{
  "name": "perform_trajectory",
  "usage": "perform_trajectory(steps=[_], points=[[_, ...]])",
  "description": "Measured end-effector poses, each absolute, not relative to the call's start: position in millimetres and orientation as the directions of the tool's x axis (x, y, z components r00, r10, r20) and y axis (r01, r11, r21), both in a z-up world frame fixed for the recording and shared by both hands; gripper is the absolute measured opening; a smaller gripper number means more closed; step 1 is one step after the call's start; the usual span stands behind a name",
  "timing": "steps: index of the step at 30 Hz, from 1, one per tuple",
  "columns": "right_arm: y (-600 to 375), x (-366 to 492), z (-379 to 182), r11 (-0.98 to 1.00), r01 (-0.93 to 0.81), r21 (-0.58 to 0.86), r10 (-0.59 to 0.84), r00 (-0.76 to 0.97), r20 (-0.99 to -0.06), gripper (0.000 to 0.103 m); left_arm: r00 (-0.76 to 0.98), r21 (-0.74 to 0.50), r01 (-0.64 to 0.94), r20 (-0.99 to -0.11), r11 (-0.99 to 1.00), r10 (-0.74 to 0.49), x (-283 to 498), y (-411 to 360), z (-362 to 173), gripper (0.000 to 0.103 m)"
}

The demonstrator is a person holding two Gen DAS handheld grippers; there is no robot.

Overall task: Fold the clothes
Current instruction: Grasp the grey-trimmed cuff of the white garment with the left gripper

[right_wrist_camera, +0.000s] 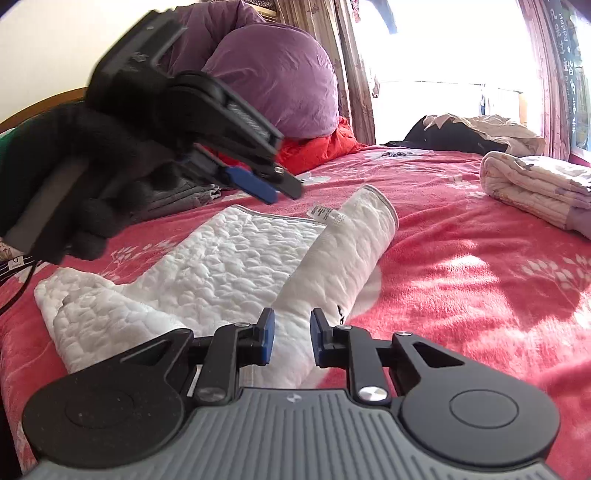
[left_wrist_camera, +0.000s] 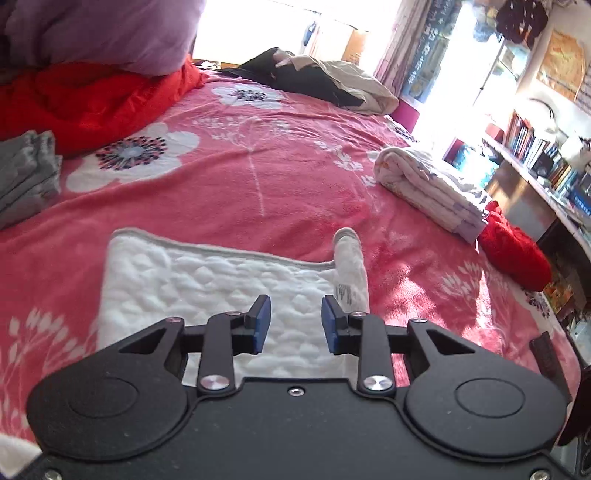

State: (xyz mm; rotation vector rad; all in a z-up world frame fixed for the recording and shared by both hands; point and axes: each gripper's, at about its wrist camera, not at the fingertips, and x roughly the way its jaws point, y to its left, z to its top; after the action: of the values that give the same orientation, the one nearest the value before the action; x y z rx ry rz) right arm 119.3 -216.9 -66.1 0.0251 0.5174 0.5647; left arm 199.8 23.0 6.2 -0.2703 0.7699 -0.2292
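Note:
A white quilted garment [left_wrist_camera: 221, 284] lies flat on the pink flowered bedspread [left_wrist_camera: 258, 166]. One sleeve [left_wrist_camera: 349, 258] is turned up along its right side. My left gripper [left_wrist_camera: 295, 325] hovers open over the garment's near part, nothing between its blue pads. In the right wrist view the garment [right_wrist_camera: 229, 254] spreads to the left, and its sleeve [right_wrist_camera: 347, 251], with a label near the cuff, runs toward my right gripper [right_wrist_camera: 292, 339]. That gripper is open, with its fingers on either side of the sleeve's near end. A black-gloved hand [right_wrist_camera: 74, 177] holds the left gripper [right_wrist_camera: 282, 195] above the garment.
Folded grey clothes [left_wrist_camera: 26, 173] lie at the left. A red quilt [left_wrist_camera: 92, 99] and purple bedding [left_wrist_camera: 110, 29] are behind them. A folded pale blanket [left_wrist_camera: 428, 184] and a red item [left_wrist_camera: 513, 254] sit near the bed's right edge. Dark and beige clothes [left_wrist_camera: 314, 77] lie far back. Bookshelves [left_wrist_camera: 535, 155] stand on the right.

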Motion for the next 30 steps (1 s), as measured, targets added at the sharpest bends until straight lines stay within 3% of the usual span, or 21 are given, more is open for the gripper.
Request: perform_trajectory(steps=[2,4,7,14,19,23,30], points=[[-219,115,-63,0.851,-0.498,0.166,0.514,0.727,-0.456,0.023,0.710,-0.359,0.054,-0.642,0.932,-0.289,165,45,4,0.030],[-223,112,-62,0.854,-0.486,0.184,0.513,0.730,-0.451,0.023,0.722,-0.386,-0.021,-0.644,0.922,-0.253,131,68,0,0.041],[-229,113,-61,0.855,-0.464,0.230,0.516,0.727,-0.452,0.023,0.721,-0.464,-0.167,-0.659,0.870,-0.212,84,104,-12,0.048],[-229,105,-68,0.853,-0.450,0.264,0.521,0.710,-0.474,0.023,0.702,-0.532,-0.356,-0.695,0.768,-0.156,30,136,-40,0.048],[-228,103,-72,0.846,-0.454,0.281,0.533,0.704,-0.468,0.023,0.718,-0.580,-0.340,-0.668,0.740,-0.194,34,136,-53,0.048],[-229,106,-74,0.846,-0.449,0.289,0.534,0.706,-0.465,0.023,0.734,-0.564,-0.329,-0.657,0.757,-0.171,35,131,-57,0.045],[-238,123,-73,0.853,-0.425,0.304,0.522,0.723,-0.452,0.023,0.757,-0.511,-0.303,-0.642,0.804,-0.122,33,123,-51,0.013]])
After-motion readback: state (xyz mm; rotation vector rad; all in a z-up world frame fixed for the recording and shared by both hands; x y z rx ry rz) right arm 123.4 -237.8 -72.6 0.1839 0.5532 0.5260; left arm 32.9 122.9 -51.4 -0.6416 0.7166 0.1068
